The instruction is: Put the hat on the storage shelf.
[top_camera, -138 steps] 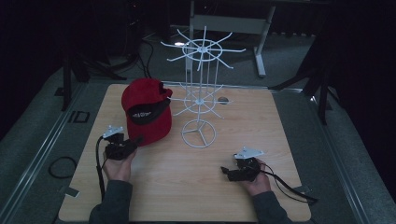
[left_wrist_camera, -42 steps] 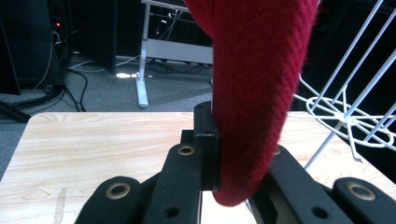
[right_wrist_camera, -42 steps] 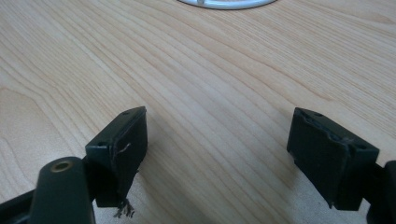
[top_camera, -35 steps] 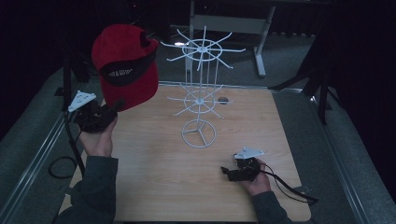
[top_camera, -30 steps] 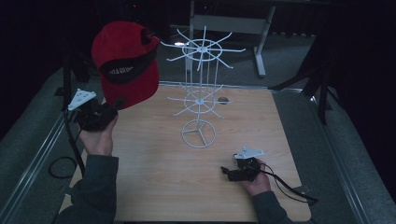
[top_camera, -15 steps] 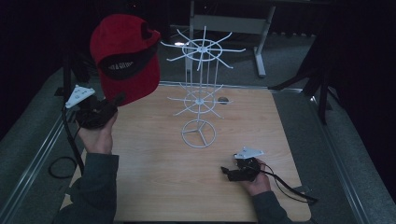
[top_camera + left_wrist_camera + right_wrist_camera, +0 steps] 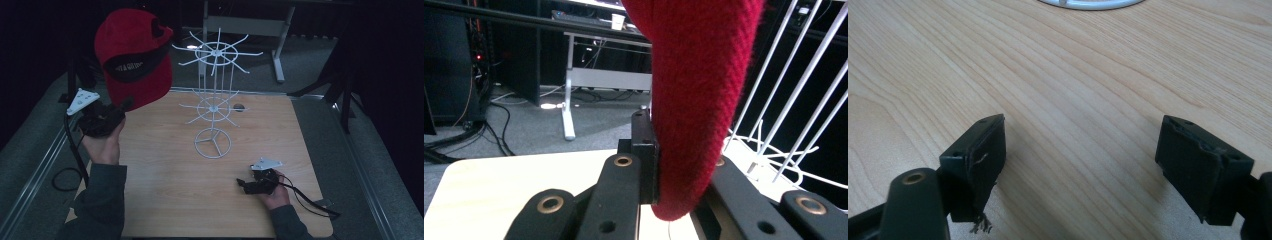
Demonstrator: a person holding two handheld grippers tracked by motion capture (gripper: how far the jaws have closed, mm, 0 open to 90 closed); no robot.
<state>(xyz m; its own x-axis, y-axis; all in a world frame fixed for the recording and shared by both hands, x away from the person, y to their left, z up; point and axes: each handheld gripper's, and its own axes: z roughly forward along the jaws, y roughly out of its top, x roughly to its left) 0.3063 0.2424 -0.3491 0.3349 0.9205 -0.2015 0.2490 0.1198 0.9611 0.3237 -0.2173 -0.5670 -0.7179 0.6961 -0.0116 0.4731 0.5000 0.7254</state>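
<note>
A red knitted cap (image 7: 132,55) with a black band hangs in the air at the upper left, left of the white wire display stand (image 7: 215,97). My left gripper (image 7: 122,106) is shut on the cap's lower edge. In the left gripper view the red fabric (image 7: 699,100) is pinched between the black jaws, with the stand's white wires (image 7: 789,100) close on the right. My right gripper (image 7: 241,184) rests low on the wooden table (image 7: 165,195) near its front right, jaws open and nothing between them (image 7: 1080,160).
The stand's round white base (image 7: 213,143) sits mid-table, its rim (image 7: 1088,4) just ahead of the right gripper. A small dark hole (image 7: 239,107) lies behind the stand. A grey desk frame (image 7: 250,25) stands beyond the table. Cables trail off both grippers.
The left hand has lifted the cap off the table and keeps raising it slightly, up and to the left of the stand. The right hand has stayed in place.
</note>
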